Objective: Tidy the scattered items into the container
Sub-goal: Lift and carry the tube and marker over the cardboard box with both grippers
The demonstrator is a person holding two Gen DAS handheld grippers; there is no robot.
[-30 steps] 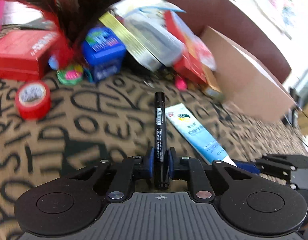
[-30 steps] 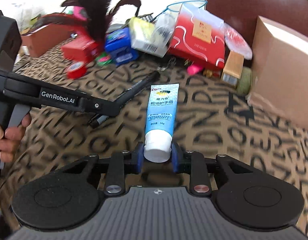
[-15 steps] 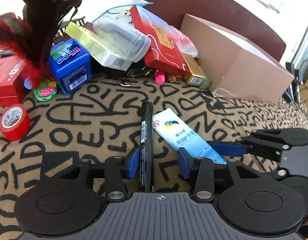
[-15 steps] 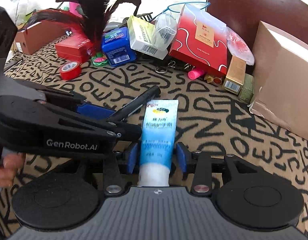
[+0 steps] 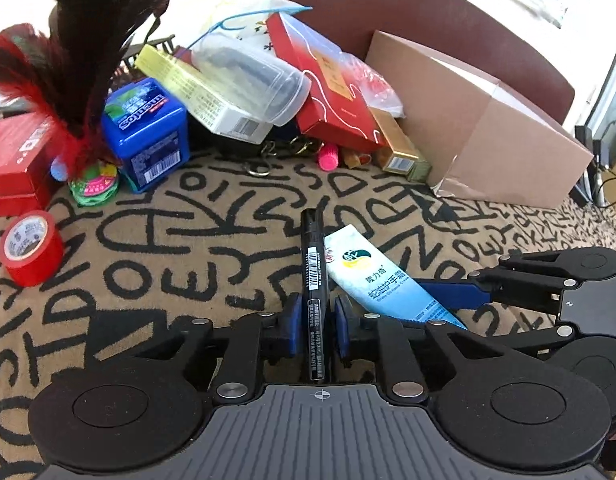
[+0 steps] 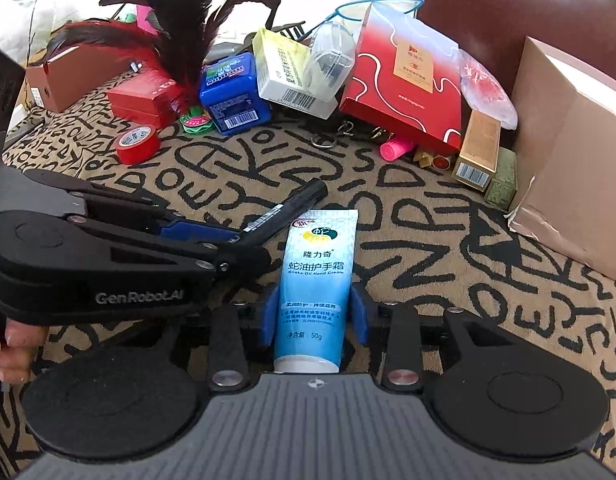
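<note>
Both grippers have slid further along their items since a second ago, so marker and tube now reach deeper between the fingers.

Left wrist view: the left gripper (image 5: 315, 322) straddles the black marker (image 5: 313, 276), which lies on the patterned cloth (image 5: 168, 248) pointing away from the camera toward the clutter. Its jaws are closing, the blue pads (image 5: 292, 324) standing just beside the barrel on either side; a thin gap seems to remain, so I judge it not yet pinched. The marker's near end runs back under the gripper body and its cap sticks out well beyond the fingertips. Lining up along the barrel probably lets the pads catch it across its narrow width. The right gripper (image 5: 451, 294) comes in from the right edge, at the tube.

Right wrist view: the right gripper (image 6: 313, 314) brackets the hand-cream tube (image 6: 317, 276), flat on the cloth, cap toward the camera and crimped end away. Its jaws are closing too, the pads (image 6: 357, 312) at the tube's edges near its lower half; whether they press yet I cannot tell. The left gripper (image 6: 212, 236) crosses from the left, held by a hand (image 6: 12, 344), over the marker (image 6: 292, 208) just beside the tube. The cardboard box (image 6: 567, 152), likely the container, stands well apart on the right.
</note>
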